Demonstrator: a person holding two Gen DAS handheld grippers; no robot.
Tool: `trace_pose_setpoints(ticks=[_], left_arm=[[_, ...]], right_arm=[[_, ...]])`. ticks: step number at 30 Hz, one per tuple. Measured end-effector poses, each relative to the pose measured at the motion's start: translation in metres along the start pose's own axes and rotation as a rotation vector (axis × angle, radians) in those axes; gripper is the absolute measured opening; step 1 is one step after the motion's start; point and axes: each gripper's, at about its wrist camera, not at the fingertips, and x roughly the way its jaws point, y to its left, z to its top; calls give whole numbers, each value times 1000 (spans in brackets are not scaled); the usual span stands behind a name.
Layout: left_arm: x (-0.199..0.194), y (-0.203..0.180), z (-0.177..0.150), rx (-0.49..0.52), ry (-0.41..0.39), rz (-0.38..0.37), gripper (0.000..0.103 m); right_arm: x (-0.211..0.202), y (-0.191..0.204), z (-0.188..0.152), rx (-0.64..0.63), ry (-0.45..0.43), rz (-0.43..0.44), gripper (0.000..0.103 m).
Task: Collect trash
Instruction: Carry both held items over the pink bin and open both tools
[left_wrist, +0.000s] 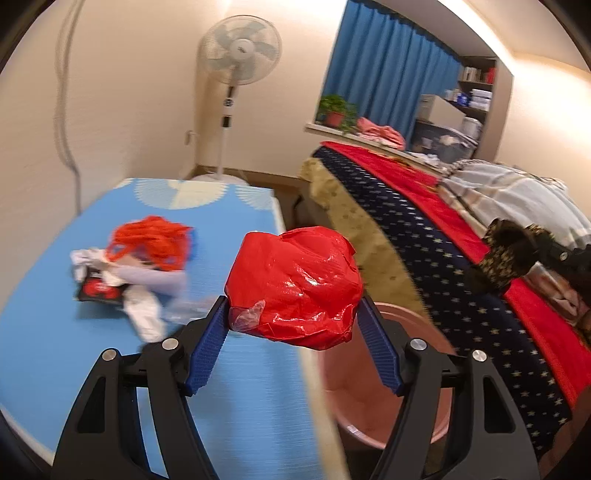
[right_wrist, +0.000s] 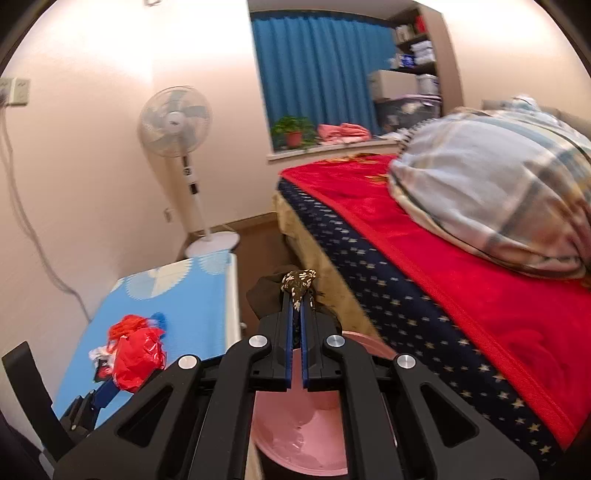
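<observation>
The bed (right_wrist: 461, 258) is filling the side from 1 to 4 o'clock in your right view, with its red blanket and a big striped bundle on top. The desk (left_wrist: 66, 332) with the blue cover is sitting at 8 o'clock in your left view. The pink bin (right_wrist: 295, 443) is waiting on the floor between the desk and the bed, at 6 o'clock under your right hand.

You are carrying trash to the bin, I think. A small pile of trash (left_wrist: 140, 266) is lying on the desk at 9 o'clock.

Your left hand-held gripper (left_wrist: 293, 317) is pinching a red plastic bag (left_wrist: 295, 288) rolled into a ball. The blue pads are pressing both sides of it, and it is hanging over the desk edge, near the bin.

Your right hand-held gripper (right_wrist: 296, 295) is pressed nearly together on a dark flowery cloth (right_wrist: 299, 282) at its tips, up above the bin.

Next, you are probably needing to bring each hand right over the bin's mouth, then let go, so each thing is falling inside. After that the pile on the desk is waiting for you.
</observation>
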Motion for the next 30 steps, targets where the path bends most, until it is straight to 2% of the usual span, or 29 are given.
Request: trace_pose_setpoints(ticks=[5,9,20,30], left_arm=[[14,-31,-15,79,8,-67,68],[32,-39,-25,85,47,-100,68],[77,-53,-45,132,118,-140,68],[93,-57,-56,129,165,-164,68]], right_arm=[[3,-20,-2,28,14,-44,4],[12,-32,-2,51,22,-72,4],[46,-47,-12,76,74,-133,4],[68,-47,-17,77,108,-140,4]])
